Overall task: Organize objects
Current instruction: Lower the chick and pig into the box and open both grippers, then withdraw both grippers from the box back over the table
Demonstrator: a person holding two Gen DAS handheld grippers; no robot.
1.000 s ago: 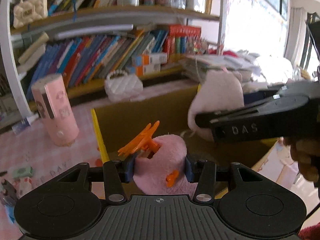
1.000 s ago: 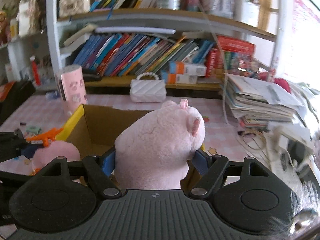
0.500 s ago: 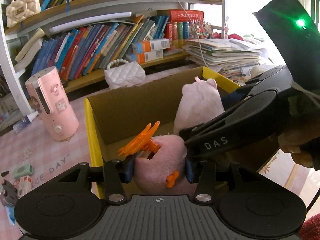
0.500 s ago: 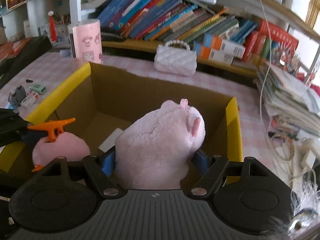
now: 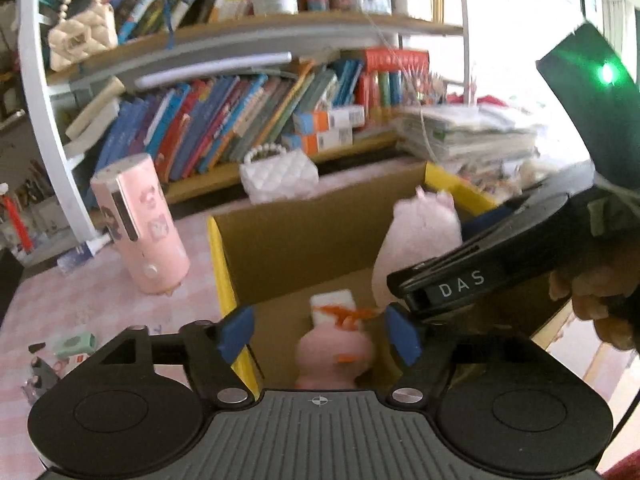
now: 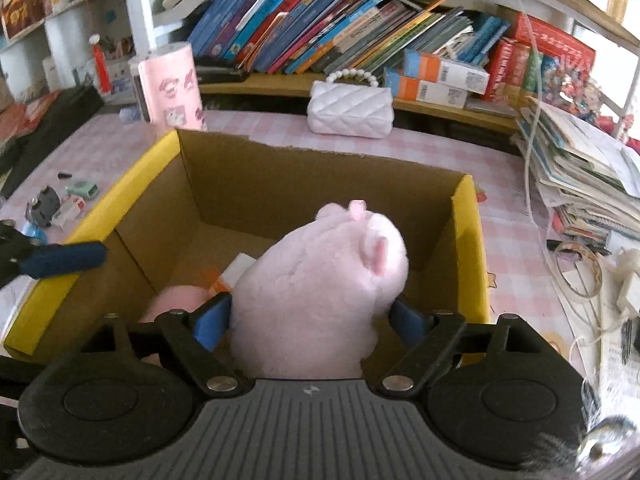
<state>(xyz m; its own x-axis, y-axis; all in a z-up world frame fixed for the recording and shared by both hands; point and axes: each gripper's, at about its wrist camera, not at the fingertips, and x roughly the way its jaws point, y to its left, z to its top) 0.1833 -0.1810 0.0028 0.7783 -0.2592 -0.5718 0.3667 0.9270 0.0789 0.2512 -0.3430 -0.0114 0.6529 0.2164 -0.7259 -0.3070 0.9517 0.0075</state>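
Left gripper (image 5: 320,330) spread wide, empty; small pink plush (image 5: 334,354) on cardboard box (image 6: 320,176) floor. Right gripper (image 6: 310,320) clamps pig plush (image 6: 320,292) inside box. Advice: lower fully, then release.

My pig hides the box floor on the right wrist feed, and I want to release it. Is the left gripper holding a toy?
Observer: No. The left gripper is open, with its pads clear of the pink toy.
Operator: Where does that toy lie?
Observer: On the box floor below the left gripper, against a white block.
Operator: Is my pig over it?
Observer: The pig, in the right gripper, shows right of the toy and farther back. I cannot tell whether they touch.
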